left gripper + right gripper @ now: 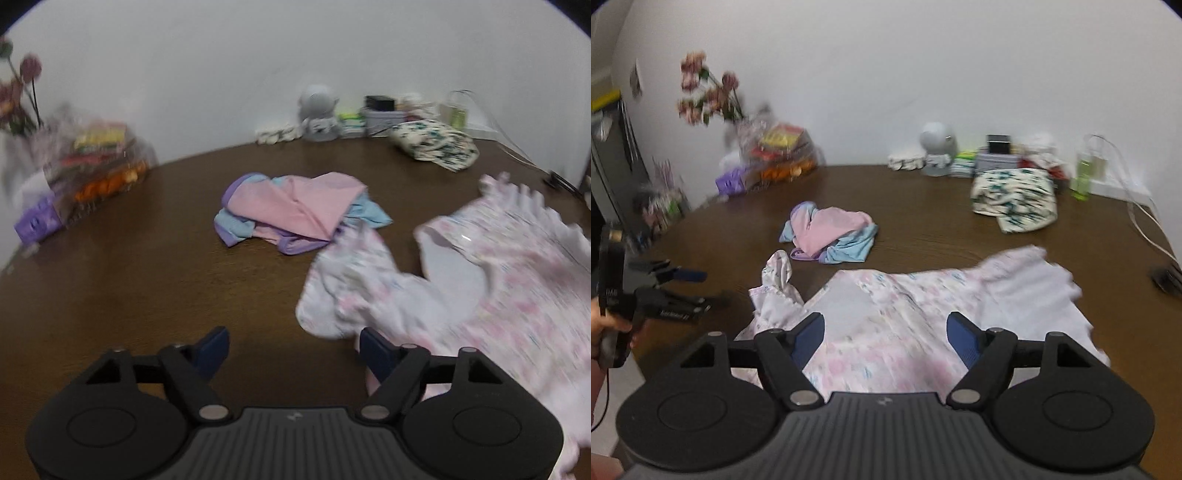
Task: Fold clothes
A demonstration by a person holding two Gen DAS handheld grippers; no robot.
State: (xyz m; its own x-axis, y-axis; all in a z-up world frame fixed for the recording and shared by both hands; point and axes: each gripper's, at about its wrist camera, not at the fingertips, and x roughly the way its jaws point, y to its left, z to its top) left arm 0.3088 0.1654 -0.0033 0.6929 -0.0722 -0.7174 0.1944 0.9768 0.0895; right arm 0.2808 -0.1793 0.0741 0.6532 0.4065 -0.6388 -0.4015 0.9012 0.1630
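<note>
A pale pink floral garment (905, 314) with a frilled hem lies spread on the brown table (923, 221), one sleeve (775, 284) bunched at its left. In the left wrist view the same garment (498, 280) fills the right side. My right gripper (885, 338) hovers open above its middle, nothing between the fingers. My left gripper (294, 347) is open over bare table just left of the sleeve (343, 288); it also shows at the left of the right wrist view as the left gripper (687, 276), held by a hand (605, 325). A crumpled pink, blue and purple garment (295, 210) lies beyond.
A folded white cloth with green print (1015, 199) sits at the back right. Along the wall stand a grey toy (938, 147), boxes (997, 155), a green bottle (1082, 177) and a cable (1145, 221). A wrapped basket with flowers (775, 147) occupies the back left.
</note>
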